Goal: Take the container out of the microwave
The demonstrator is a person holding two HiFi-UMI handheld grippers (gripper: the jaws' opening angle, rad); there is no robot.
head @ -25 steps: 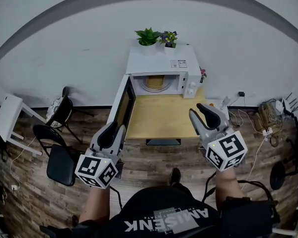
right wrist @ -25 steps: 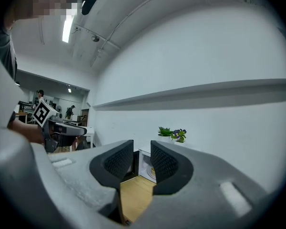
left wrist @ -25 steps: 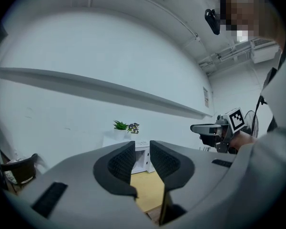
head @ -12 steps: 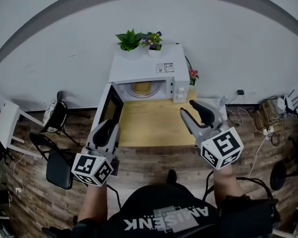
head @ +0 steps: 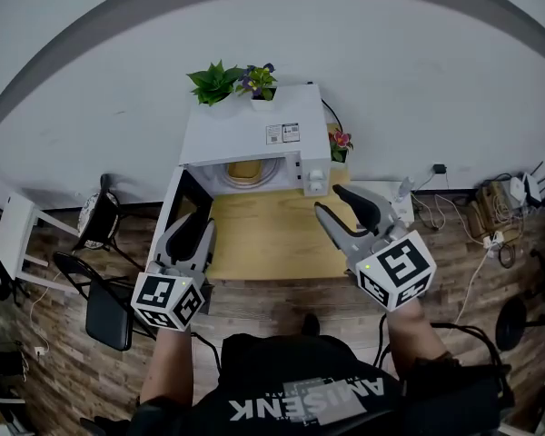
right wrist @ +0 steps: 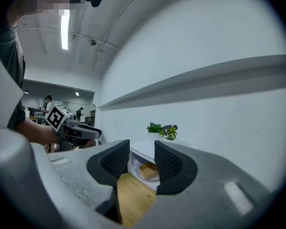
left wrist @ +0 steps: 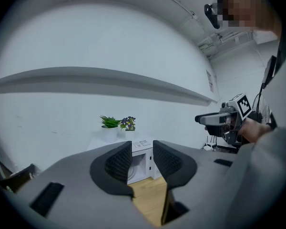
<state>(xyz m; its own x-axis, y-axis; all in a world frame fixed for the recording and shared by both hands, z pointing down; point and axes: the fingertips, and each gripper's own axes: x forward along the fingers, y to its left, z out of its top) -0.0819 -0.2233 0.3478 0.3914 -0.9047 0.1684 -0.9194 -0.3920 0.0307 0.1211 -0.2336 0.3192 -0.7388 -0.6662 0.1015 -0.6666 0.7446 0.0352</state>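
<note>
A white microwave (head: 254,139) stands at the back of a wooden table (head: 272,234), its door (head: 183,212) swung open to the left. Inside it a tan container (head: 245,169) rests on the round turntable; the right gripper view shows this container (right wrist: 148,170) between the jaws' line of sight, still far off. My left gripper (head: 193,234) hovers near the table's left front corner, beside the open door. My right gripper (head: 338,205) hangs over the table's right side. The jaws of both are opening, with nothing between them in either gripper view (left wrist: 143,159) (right wrist: 142,159).
Two potted plants (head: 216,82) sit on top of the microwave and a small flower pot (head: 338,143) stands to its right. Black chairs (head: 104,307) and a white side table (head: 9,234) are on the left. Cables (head: 500,207) lie on the floor at right.
Both grippers have moved forward towards the table and microwave, and their jaws stand wider. The microwave now sits further left in the head view.
</note>
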